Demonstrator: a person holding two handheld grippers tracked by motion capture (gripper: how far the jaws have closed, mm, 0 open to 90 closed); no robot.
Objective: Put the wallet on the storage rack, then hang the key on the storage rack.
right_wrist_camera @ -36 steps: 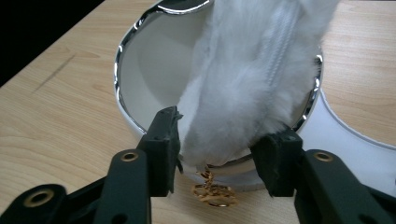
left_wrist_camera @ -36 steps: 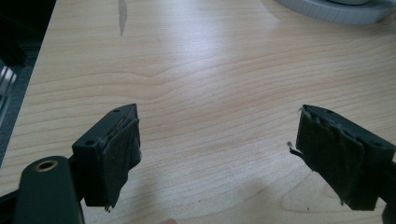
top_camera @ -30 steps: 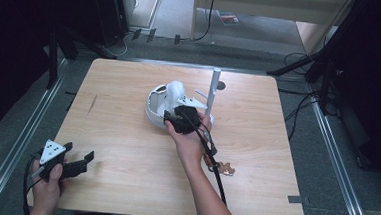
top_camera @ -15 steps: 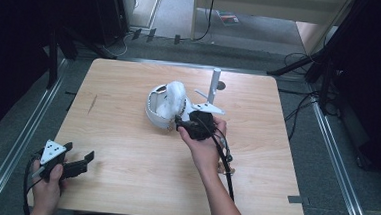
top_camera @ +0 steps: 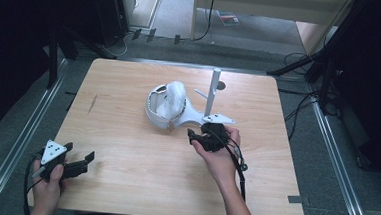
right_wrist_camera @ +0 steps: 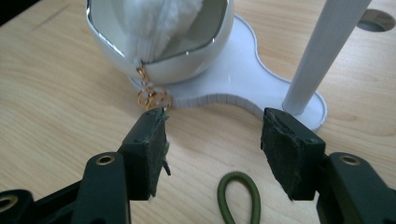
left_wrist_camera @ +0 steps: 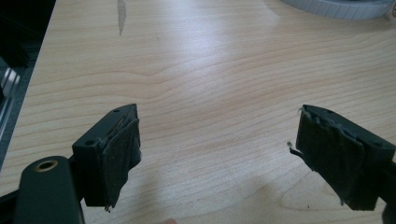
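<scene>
Hovering right gripper (right_wrist_camera: 212, 135), fingers (right_wrist_camera: 149, 144) apart

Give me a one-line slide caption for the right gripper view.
Open right gripper faces a white stand whose bowl holds a fluffy white charm; green loop lies below.

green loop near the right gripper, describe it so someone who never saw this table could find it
Start at the white stand with its bowl and upright post mid-table. Just in front of its base, the right gripper hovers with jaws apart. The green loop lies on the wood between them: thin, olive, cord-like, unlike the gold chain hanging from the bowl.
</scene>
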